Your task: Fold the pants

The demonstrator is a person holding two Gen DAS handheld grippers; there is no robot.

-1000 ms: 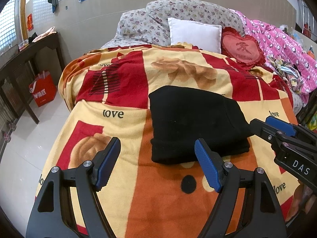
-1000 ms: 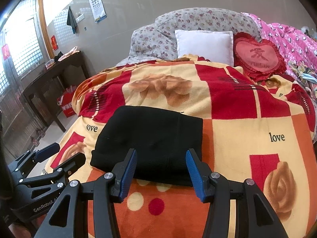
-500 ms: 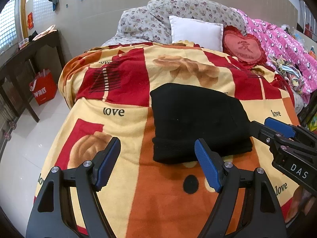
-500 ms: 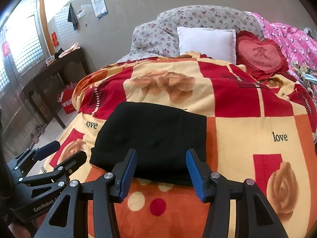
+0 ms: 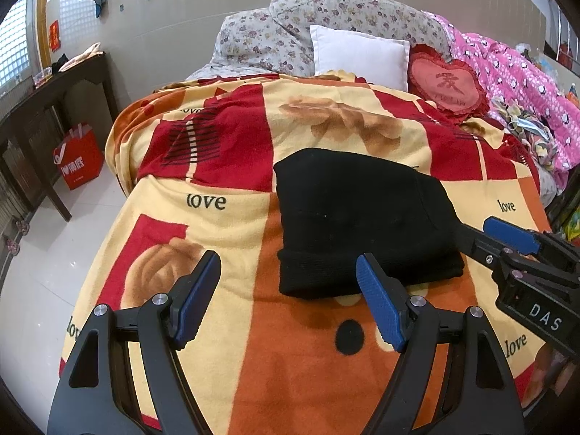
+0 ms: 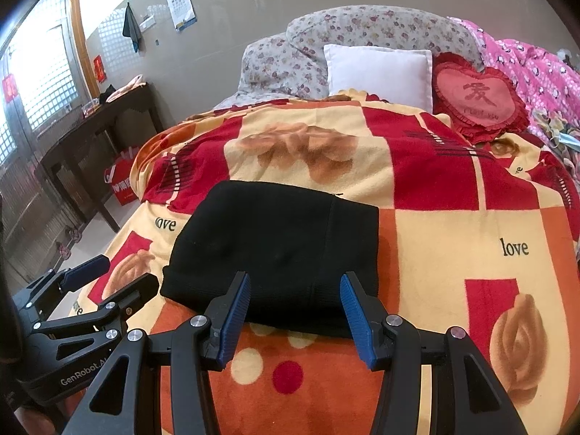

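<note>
Closest to me, my left claw point(image 5: 288, 301) hangs with its blue pads spread wide and nothing between them, just the orange patch of the blanket point(image 5: 224, 224) underneath. My right claw point(image 6: 295, 313) stands at a middling gap, also empty, its pads hovering over the near hem of the pants point(image 6: 275, 246) without pressing it as far as I can tell.

The pants lie just ahead of both claws as a compact black rectangle, already doubled into a thick stack, flat on the blanket. From the right claw the bundle is dead ahead, its near edge right under the tips. From the left claw it sits ahead and off to the right, with only that claw's right pad in line with the near left corner point(image 5: 290, 282). So I judge the right hand the nearer and better lined up; the left would have to slide sideways to meet the cloth.

The bundle looks a little deeper than it is wide, so its long axis runs away from me toward the pillows. Any further fold would bring the near edge over toward the far one, and I reckon that needs a grip at each near corner. It may equally be that the folding is nearly finished; I can't settle that from here.

Beyond the pants the blanket runs on to a white pillow point(image 6: 380, 72) and a red heart cushion point(image 6: 478, 98)
</note>
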